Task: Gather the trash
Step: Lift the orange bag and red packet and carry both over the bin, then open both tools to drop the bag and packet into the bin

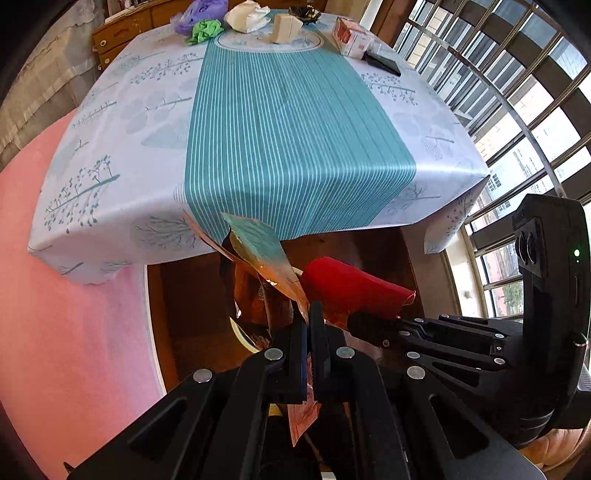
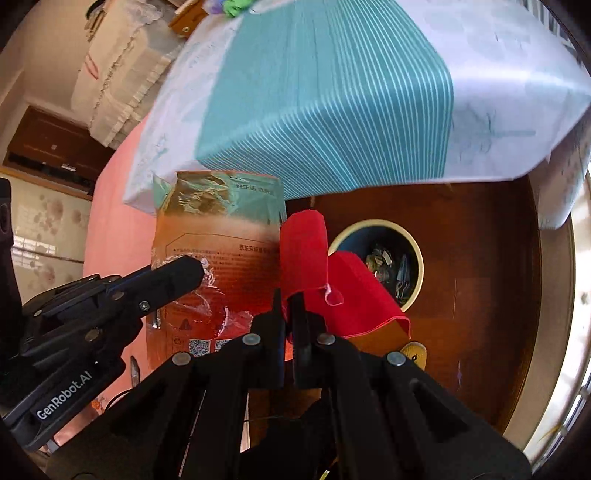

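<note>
My left gripper [image 1: 308, 314] is shut on an orange and teal foil snack bag [image 1: 264, 254], held in the air past the table's near edge; the bag also shows in the right wrist view [image 2: 221, 236], with the left gripper [image 2: 199, 271] clamped on its left side. My right gripper [image 2: 286, 299] is shut on a red wrapper [image 2: 325, 280], held beside the bag; it also shows in the left wrist view [image 1: 347, 286]. Below them a round trash bin [image 2: 415, 243] with a cream rim stands on the wooden floor, with some trash inside.
A table with a teal striped tablecloth [image 1: 288, 140] fills the view ahead. At its far end lie a green wad [image 1: 205, 31], a purple bag [image 1: 199, 13], white tissue [image 1: 245, 16], boxes [image 1: 351, 37] and a black remote [image 1: 384, 62]. Barred windows [image 1: 517, 110] are on the right.
</note>
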`<state>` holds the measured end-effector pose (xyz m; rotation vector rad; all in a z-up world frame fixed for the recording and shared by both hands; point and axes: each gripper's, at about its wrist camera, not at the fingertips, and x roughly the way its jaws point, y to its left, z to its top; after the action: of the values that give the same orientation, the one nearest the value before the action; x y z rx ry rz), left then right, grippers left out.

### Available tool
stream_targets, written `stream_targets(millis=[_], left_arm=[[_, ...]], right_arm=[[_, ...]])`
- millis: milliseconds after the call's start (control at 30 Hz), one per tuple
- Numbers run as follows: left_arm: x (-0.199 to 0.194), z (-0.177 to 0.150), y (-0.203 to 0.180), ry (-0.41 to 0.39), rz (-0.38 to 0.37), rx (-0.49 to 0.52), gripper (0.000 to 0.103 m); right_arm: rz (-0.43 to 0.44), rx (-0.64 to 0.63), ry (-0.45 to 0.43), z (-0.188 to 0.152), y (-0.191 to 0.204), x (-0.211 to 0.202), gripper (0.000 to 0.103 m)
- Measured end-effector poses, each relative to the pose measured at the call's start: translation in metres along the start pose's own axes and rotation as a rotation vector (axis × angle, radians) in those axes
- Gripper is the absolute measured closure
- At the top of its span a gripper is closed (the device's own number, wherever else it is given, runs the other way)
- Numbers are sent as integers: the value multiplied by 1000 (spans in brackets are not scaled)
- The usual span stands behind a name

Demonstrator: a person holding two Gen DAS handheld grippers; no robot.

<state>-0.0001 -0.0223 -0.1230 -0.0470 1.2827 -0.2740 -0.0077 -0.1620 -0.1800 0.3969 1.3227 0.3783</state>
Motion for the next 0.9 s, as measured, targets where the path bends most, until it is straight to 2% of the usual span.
stream_targets(millis=[200, 500, 767, 800, 833, 867, 900], left_arm=[[76, -19, 22, 20, 4, -12, 102], [214, -45, 48, 42, 19, -22, 102], [300, -58, 58, 76, 24, 9, 101], [309, -58, 60, 94, 18, 12, 94], [316, -58, 61, 106, 26, 11, 79], [320, -55, 65, 107, 40, 9, 69], [323, -55, 66, 96, 50, 6, 52]], right_arm=[[-25, 95, -4, -15, -41, 71, 102], [-51, 172, -3, -26, -114, 181, 102], [-90, 220, 20, -30, -160, 254, 102], [-84, 227, 26, -29, -165, 260, 102], [-88, 230, 34, -29, -170, 266, 100], [-99, 231, 41, -28, -175, 270, 90], [-101, 233, 39, -29, -178, 273, 81]])
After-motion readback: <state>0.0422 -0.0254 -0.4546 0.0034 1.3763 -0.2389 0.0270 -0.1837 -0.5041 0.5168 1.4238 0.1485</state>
